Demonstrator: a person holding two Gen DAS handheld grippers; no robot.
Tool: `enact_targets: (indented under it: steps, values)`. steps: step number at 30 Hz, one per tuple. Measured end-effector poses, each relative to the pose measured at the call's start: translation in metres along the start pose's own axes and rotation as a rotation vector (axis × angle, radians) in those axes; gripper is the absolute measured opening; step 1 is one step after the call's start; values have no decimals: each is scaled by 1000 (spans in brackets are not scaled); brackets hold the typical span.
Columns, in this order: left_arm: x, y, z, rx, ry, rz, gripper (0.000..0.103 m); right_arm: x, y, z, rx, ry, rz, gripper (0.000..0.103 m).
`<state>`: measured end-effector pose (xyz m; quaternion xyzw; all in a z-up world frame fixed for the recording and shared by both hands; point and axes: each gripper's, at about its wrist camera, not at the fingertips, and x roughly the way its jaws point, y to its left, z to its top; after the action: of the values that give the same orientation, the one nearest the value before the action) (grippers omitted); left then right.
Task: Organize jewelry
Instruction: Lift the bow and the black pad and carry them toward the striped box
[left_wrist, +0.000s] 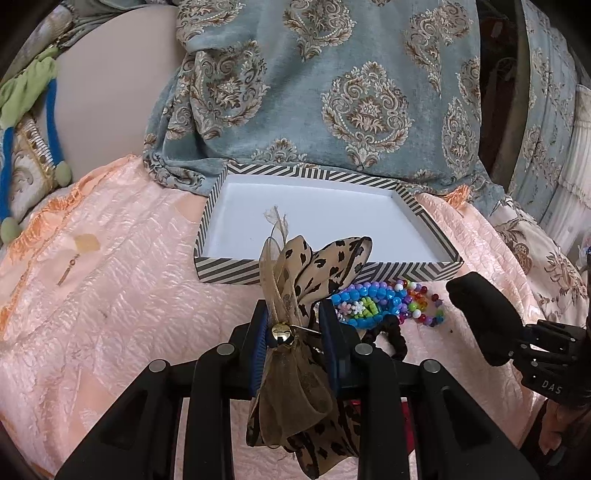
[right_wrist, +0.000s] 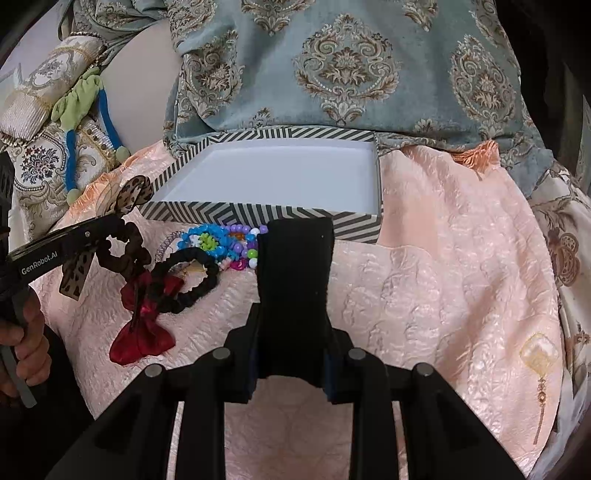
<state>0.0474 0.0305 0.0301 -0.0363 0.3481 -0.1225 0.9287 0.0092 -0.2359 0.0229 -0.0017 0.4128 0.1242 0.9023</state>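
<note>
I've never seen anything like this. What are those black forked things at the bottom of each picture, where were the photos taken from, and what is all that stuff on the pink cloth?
No robot here: a person holds a pair of hand-operated tongs in each hand, and a wide-angle camera on each pair looks along its fingers. So one picture is from the left tongs, the other from the right tongs.

The left tongs are shut on a leopard-print bow with a gold bead. The right tongs grip a black padded piece; I cannot tell what it is.

On the pink bedspread sits a striped box, white inside, with nothing visible in it. In front of it lie colourful bead bracelets, a black scrunchie, a brown scrunchie and a dark red bow.
</note>
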Motion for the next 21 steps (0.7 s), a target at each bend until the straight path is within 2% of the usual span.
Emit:
enact_targets:
  steps: [21]
  values:
    - [4, -6, -2, 21, -2, 26, 9, 1, 2, 1, -6, 2, -31, 27]
